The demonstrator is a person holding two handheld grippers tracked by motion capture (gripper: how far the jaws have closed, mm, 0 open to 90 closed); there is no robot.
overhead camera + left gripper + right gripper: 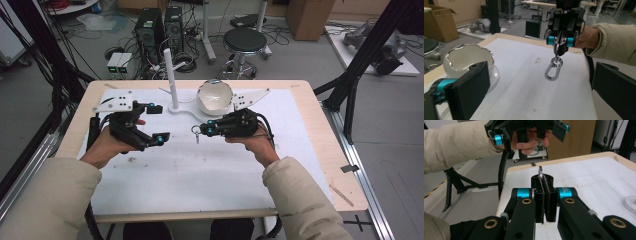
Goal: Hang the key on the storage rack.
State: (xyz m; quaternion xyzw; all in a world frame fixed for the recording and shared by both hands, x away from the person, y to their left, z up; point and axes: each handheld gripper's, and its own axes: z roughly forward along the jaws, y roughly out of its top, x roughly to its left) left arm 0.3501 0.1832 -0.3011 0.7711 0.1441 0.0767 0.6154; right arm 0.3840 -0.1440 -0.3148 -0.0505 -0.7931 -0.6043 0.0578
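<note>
We see a white bowl (215, 96) with a jagged silver rim near the far edge of the surface (310, 150), about mid-width. Its inside looks bare white in the left tool view (469, 58); we can't see the bottom. Just left of it stands a white upright post (171, 77) on a flat white base.

Our right tool (200, 131) is closed on a small metal key ring (540, 171), pads pressed flat together with the ring's arc poking out above them. A silver carabiner (553, 70) hangs from that ring, clear of the surface, dangling below the pinched tips. In the high view it sits roughly mid-surface, nearer the far edge than the near one, just in front of the bowl.

Right hand (255, 142) comes in from the near right, tool pointing left across the surface, roughly level, grey plate on top toward the far edge.

Our left tool (155, 122) is open, jaws wide apart, nothing between them. In its own view the two black pads frame the carabiner from well apart. Left hand (107, 145) comes in from the near left, tool pointing right toward the right tool, held above the surface near the left edge. The two tools face each other, tips near but apart.
</note>
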